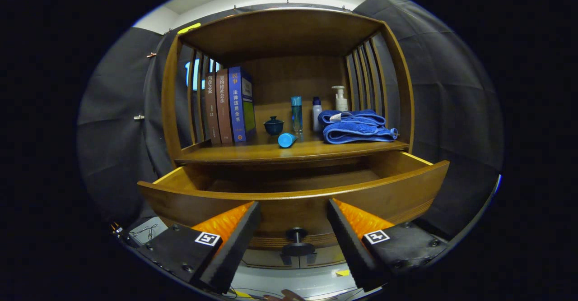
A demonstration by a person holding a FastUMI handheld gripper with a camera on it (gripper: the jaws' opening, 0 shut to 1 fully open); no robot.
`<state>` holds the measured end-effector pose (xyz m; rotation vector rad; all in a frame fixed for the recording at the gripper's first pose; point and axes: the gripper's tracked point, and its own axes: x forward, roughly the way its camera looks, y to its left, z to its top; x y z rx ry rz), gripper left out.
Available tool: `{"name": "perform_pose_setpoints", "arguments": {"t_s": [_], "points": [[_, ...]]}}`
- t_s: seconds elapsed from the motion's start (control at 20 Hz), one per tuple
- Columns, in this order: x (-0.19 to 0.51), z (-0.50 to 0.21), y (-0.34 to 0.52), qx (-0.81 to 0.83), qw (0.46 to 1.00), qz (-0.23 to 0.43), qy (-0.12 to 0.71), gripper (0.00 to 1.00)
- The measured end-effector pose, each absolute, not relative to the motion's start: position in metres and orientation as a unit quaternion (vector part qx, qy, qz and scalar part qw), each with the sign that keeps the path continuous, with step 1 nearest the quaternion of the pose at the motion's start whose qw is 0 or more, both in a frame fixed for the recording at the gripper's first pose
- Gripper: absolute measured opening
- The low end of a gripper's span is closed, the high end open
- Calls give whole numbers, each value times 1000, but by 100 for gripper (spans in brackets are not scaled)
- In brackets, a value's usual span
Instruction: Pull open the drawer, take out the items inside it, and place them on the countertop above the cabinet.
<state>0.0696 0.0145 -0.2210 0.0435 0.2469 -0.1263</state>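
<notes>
Drawer (293, 192) of the wooden cabinet (171, 111) stood pulled well out below the countertop (271, 151), its curved front panel nearest the camera and its dark knob (296, 242) low at the middle of that panel. What could be seen of the drawer's floor showed bare wood; the part behind the front panel was hidden. The gripper (293, 208) hung with its fingers spread wide, holding nothing, one finger to each side of the knob and neither touching it.

On the countertop, three books (228, 106) stood upright at the left end against the slatted side. Near the middle sat a small dark blue lidded pot (273, 125), with a tall clear bottle (296, 113) just beside it and a blue cap-like piece (286, 140) lying on its side by the front edge. Toward the right end stood a small white bottle (317, 113) and a pump bottle (340, 99), behind a folded blue towel (356, 127) that reached the right front corner.
</notes>
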Motion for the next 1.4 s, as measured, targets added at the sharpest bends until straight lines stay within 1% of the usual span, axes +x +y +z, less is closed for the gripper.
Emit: {"name": "perform_pose_setpoints", "arguments": {"t_s": [0.25,0.55,0.6,0.9,1.4], "points": [[114,-224,14,21,990,-68,118,100],[142,-226,9,24,991,-66,113,100],[142,-223,19,25,991,-66,113,100],[155,-224,18,24,991,-66,113,99],[154,-224,18,21,991,-64,119,99]]}}
